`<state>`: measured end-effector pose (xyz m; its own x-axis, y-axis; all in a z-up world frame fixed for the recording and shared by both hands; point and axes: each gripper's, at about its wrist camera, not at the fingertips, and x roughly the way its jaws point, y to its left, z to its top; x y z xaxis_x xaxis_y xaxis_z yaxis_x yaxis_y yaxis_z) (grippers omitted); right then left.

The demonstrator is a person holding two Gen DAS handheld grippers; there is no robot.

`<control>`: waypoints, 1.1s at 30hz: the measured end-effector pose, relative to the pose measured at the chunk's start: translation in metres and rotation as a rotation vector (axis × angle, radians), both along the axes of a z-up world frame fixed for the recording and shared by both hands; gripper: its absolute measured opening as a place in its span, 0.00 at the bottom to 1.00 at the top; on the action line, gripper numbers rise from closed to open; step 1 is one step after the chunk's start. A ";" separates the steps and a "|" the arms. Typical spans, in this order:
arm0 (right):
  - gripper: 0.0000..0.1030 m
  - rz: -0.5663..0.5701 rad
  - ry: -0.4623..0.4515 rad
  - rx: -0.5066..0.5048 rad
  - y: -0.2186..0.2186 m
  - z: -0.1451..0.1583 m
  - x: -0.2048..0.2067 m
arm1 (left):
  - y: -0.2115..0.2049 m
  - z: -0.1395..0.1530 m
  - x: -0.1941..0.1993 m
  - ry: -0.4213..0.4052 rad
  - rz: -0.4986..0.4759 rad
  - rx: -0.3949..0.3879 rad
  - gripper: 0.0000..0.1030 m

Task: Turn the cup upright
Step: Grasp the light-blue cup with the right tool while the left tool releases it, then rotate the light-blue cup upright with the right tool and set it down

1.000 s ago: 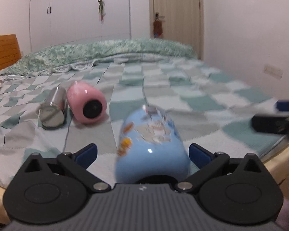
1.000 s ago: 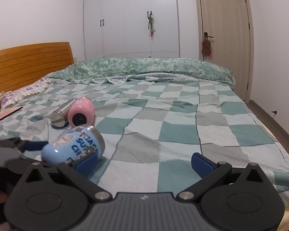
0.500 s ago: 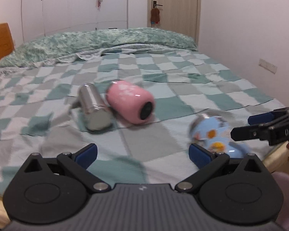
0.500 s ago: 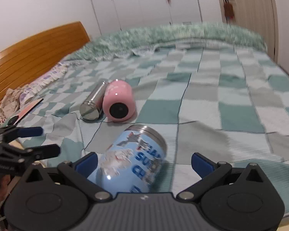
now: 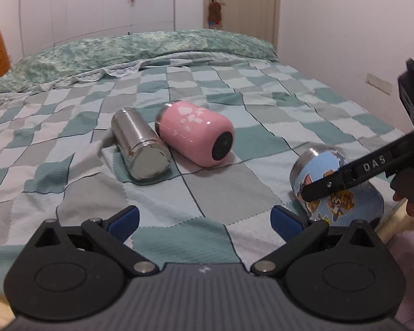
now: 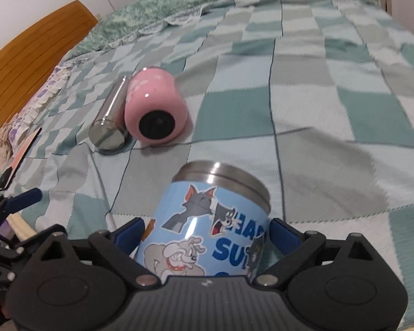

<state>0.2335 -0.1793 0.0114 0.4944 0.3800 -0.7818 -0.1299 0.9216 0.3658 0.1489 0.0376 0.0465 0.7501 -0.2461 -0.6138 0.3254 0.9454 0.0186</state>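
A light blue cartoon cup (image 6: 209,226) with a steel rim lies on its side near the bed's front edge, rim pointing away from me. My right gripper (image 6: 205,230) is open with its blue fingertips (image 6: 129,231) on either side of the cup's body; contact cannot be told. In the left wrist view the cup (image 5: 336,201) lies at the right, with the right gripper's black finger (image 5: 353,176) across it. My left gripper (image 5: 204,219) is open and empty, left of the cup.
A pink cup (image 5: 196,135) and a steel flask (image 5: 139,144) lie on their sides side by side mid-bed on the checked blanket (image 5: 234,187). A wooden headboard (image 6: 27,52) is far left. The bed edge (image 5: 394,220) is beside the blue cup.
My left gripper has let go of the blue cup and pulled away to the left. My right gripper has moved in and down until its open fingers straddle the cup.
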 end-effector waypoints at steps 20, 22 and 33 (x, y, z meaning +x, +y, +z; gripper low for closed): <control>0.81 0.004 -0.404 0.077 -0.015 0.033 -0.064 | 0.000 0.002 -0.019 -0.030 0.066 -0.107 1.00; 0.81 0.007 -0.478 0.036 -0.010 0.035 -0.072 | -0.001 0.003 -0.021 -0.041 0.070 -0.121 1.00; 0.81 -0.026 -0.723 -0.170 0.009 0.047 -0.058 | -0.009 0.005 -0.016 -0.088 0.153 -0.122 1.00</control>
<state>0.1754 -0.1700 0.0580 0.9152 0.2635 -0.3048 -0.2612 0.9640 0.0491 0.1328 0.0287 0.0513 0.8339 -0.1935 -0.5168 0.1799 0.9807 -0.0768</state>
